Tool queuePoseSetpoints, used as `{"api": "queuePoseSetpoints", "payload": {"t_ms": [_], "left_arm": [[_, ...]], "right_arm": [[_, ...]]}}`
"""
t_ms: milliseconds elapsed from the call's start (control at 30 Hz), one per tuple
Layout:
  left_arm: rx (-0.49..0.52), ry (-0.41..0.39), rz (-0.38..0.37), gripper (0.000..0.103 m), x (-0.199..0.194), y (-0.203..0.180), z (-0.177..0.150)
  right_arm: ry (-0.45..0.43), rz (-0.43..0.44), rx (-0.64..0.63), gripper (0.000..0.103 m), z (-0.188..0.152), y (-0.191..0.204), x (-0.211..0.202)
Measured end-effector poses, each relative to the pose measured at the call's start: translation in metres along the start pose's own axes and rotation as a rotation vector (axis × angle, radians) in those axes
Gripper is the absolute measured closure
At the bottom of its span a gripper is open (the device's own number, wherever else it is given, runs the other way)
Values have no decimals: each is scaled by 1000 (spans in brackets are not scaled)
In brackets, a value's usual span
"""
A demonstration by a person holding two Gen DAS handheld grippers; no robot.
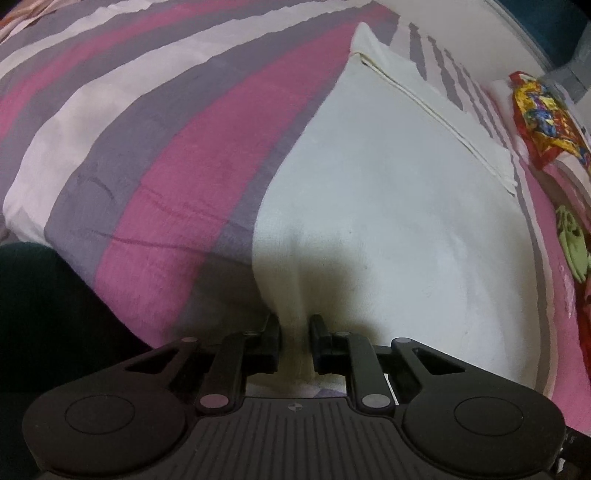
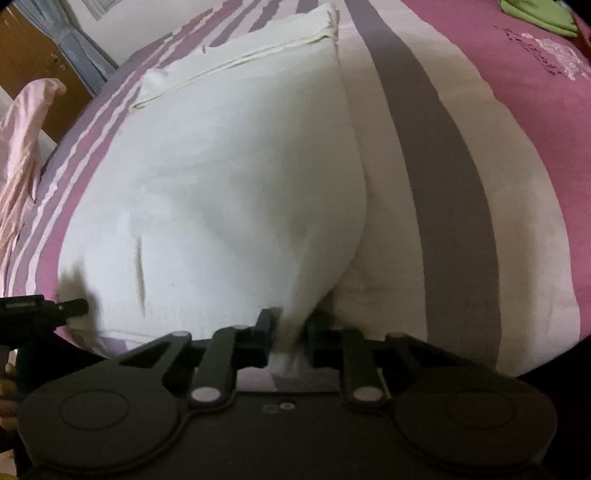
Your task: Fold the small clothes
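Two near corners of a white garment [image 1: 369,206] are pinched, one by each gripper, while the rest of the cloth lies spread ahead of them on a striped bedspread [image 1: 155,155]. The left gripper [image 1: 294,343] is closed on a narrow pleat of the fabric that rises between its pads; the right gripper [image 2: 288,332] is likewise closed on a bunched corner, and a small tail of cloth is seen hanging below its jaws. A hemmed edge [image 2: 236,62] lies at the far end, well ahead of both tools. A colourful wrapper [image 1: 543,114] rests on the bed far off to the right of the left gripper, and a green item [image 2: 535,16] lies far ahead and to the right of the right gripper. It is judged that little fabric is held on either side, so a corner could slip free if the cloth is lifted quickly. Should one hand be raised faster than the other, the fold would probably land skewed against the hemmed edge. The bedspread beneath could also be dragged along if it has been caught with the cloth.
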State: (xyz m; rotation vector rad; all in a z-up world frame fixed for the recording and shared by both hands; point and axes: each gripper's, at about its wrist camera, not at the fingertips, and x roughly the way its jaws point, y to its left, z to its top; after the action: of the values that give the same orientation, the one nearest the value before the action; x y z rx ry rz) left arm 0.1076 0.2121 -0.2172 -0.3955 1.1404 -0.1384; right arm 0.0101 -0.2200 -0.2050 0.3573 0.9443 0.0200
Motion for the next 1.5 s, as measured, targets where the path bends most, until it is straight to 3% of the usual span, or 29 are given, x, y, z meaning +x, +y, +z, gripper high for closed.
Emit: {"api": "queuePoseSetpoints", "payload": {"t_ms": [267,500,633,700,800,833,867,900,933,967,1133,1300,1367,1500], "left_arm": [[79,-114,-15,87,-26,-26,19],[149,-223,-53,87,-32,-55,76],[169,-210,-36,87,-25,-59,102],[170,-169,-22,86,-28,-56,101],[90,-79,-9,86,-30,-36,83],[62,-47,0,69,-31,-26,73],[38,-15,20,25,-29,-19,66],[12,7,51,6,-29,-12,58],[-9,-14,80,0,-33,-6,49],[-13,-54,93,0,-38,-1,39],[27,-70,38,0,-31,3,18],[78,-89,30,2,-12,-1,6],[69,-48,-5,34,0,3,6],[10,-53,-41,38,3,9,8]], "right_arm": [[-84,85,8,89,16,3,-23],[-200,133,-1,90,57,6,-42],[-229,131,-19,90,88,8,-32],[-232,129,-26,90,96,9,-26],[-215,135,-19,91,97,9,-18],[-211,129,-25,91,95,9,-18],[-207,125,-28,91,94,8,-17],[-202,126,-22,91,89,6,-17],[-196,126,-12,91,84,4,-17],[-190,125,-3,91,80,1,-16],[-169,116,25,91,60,-9,-16],[-142,123,33,90,48,-13,-16],[-130,127,44,84,44,-12,-16],[-128,114,22,81,38,-8,-18]]}}
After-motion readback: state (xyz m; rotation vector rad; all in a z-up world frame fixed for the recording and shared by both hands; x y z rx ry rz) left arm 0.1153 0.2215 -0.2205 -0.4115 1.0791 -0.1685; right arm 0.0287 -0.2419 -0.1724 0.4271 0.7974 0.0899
